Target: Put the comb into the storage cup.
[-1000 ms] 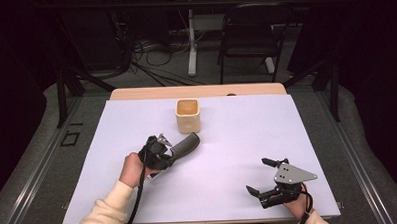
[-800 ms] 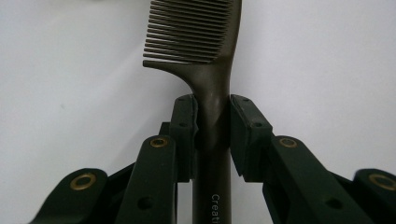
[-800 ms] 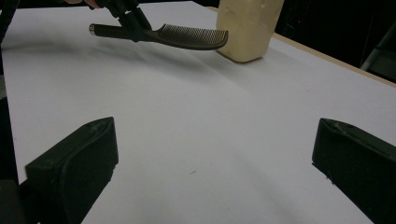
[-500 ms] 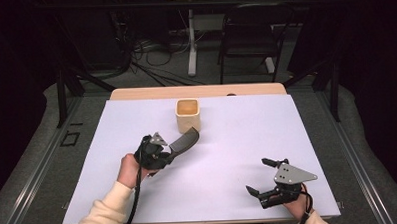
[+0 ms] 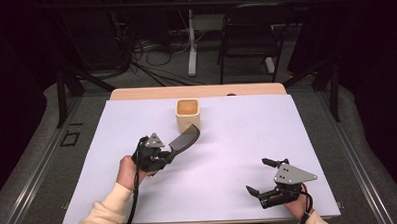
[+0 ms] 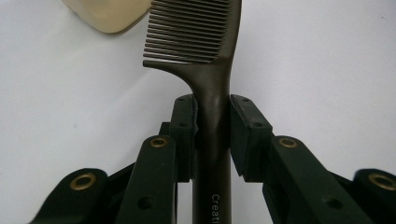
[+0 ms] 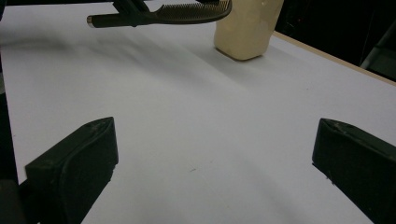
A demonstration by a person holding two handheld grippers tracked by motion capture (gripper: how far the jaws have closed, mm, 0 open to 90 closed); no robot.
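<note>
Gripping a dark comb (image 6: 212, 84) by its handle between clamped left gripper (image 6: 212, 105) jaws, teeth beyond them.

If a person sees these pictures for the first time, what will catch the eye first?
First the dark comb, clamped by its handle in the left gripper and held above the white table, its teeth end near the beige square cup at the table's far middle. Then the right gripper, at the near right corner, its jaws wide apart with nothing between them.

Dark brown comb (image 6: 212, 70), cream-coloured cup (image 5: 188, 114), white table sheet (image 5: 247, 140), black jaws
</note>
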